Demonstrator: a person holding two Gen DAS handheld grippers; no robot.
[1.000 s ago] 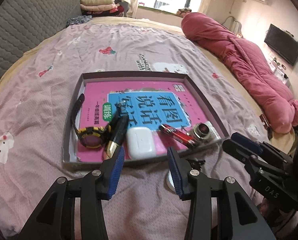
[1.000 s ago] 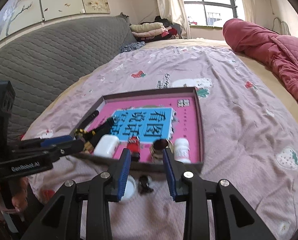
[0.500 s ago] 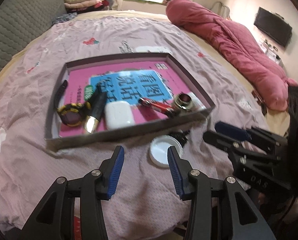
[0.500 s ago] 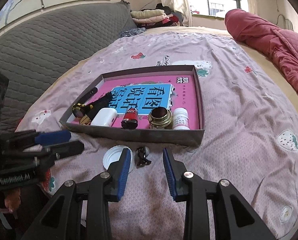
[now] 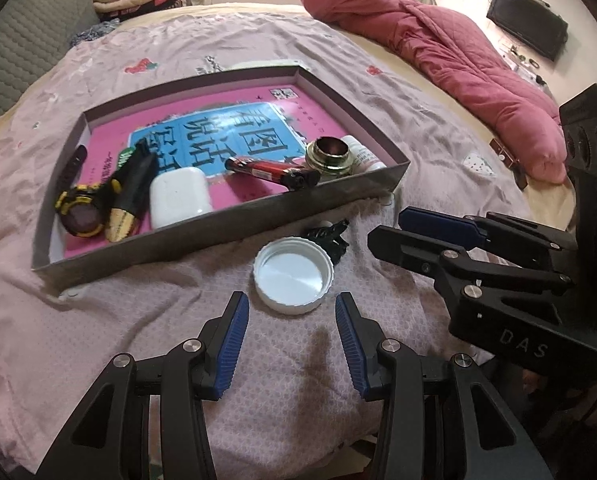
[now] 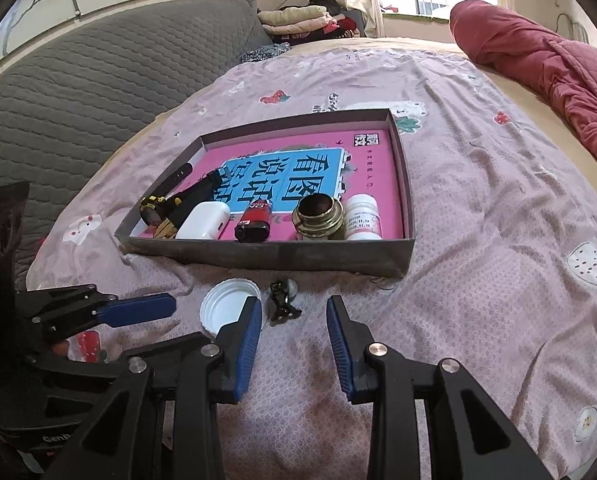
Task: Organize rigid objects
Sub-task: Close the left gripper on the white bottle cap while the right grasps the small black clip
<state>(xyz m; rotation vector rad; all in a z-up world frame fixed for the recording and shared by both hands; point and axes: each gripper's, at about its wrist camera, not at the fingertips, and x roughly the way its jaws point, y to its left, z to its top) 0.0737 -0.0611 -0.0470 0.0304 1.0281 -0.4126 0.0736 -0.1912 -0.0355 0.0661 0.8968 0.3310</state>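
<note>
Inside the shallow box (image 5: 202,236) on the bed (image 5: 98,320), along its near wall from the left corner to the right, lie a yellow-and-black watch (image 5: 80,216), a black and gold tube (image 5: 128,200), a white earbud case (image 5: 180,200), a red lighter (image 5: 272,170), a brass ring-shaped piece (image 5: 330,156) and a small white bottle (image 5: 362,154), all resting on a pink book (image 5: 202,128) that lines the floor. They sit in a row against that wall, which reads as the sorted part of the job. Two things are still outside, on the bedspread just in front of the near wall: a white cap (image 5: 293,280) lying open side up, and, touching or almost touching its right edge, a small black clip-like item (image 5: 328,238), too small to identify. The left gripper (image 5: 292,340) hovers low with its blue pads spread and empty; the cap lies just ahead of the fingertips, roughly centred on the gap, so it looks like the next pick. The right gripper (image 6: 294,336) is likewise released and holding nothing; the black item lies just beyond its tips, nearer the left pad (image 6: 247,344), with the cap partly hidden behind that finger.
</note>
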